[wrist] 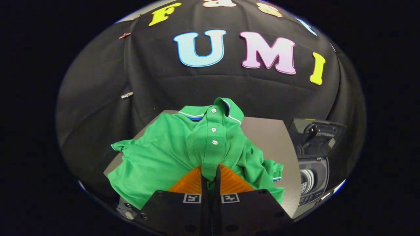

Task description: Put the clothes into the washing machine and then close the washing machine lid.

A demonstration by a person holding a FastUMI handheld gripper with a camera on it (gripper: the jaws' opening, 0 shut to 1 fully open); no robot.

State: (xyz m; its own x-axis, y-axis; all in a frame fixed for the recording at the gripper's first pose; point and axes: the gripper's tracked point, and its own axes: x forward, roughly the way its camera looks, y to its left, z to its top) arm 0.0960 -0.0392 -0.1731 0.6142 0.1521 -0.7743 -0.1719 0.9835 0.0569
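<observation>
We see the gripper (pixel 210 175) with its two fingers drawn almost together, only a thin slit between them, and a fold of the green shirt (pixel 183 147) pinched in that slit just below the button strip. Both fingers press on the cloth.

The shirt is a polo of fine, slightly knobbly knit with a soft sheen. Its collar (pixel 218 109) stands up at 12 o'clock from the fingers, edged with a thin white line and a trace of blue inside. Three small white buttons (pixel 213 129) run down the strip toward the fingers. The cloth rises in a peak at the grip and falls away in loose folds: one sleeve spreads flat toward 9 o'clock, the other bunches in wrinkles toward 3 o'clock, its cuff showing a blue and white band.

The shirt lies on a smooth, matt grey desk (pixel 272 137) with a straight far edge.

Toward 3 o'clock, just beside the desk, stands the washing machine (pixel 313 170), dark, hard and glossy. Its lid (pixel 316 132) is raised and tilted back, and a pale ribbed drum shows in the round opening below it. The crumpled sleeve lies between the fingers and the machine.
</observation>
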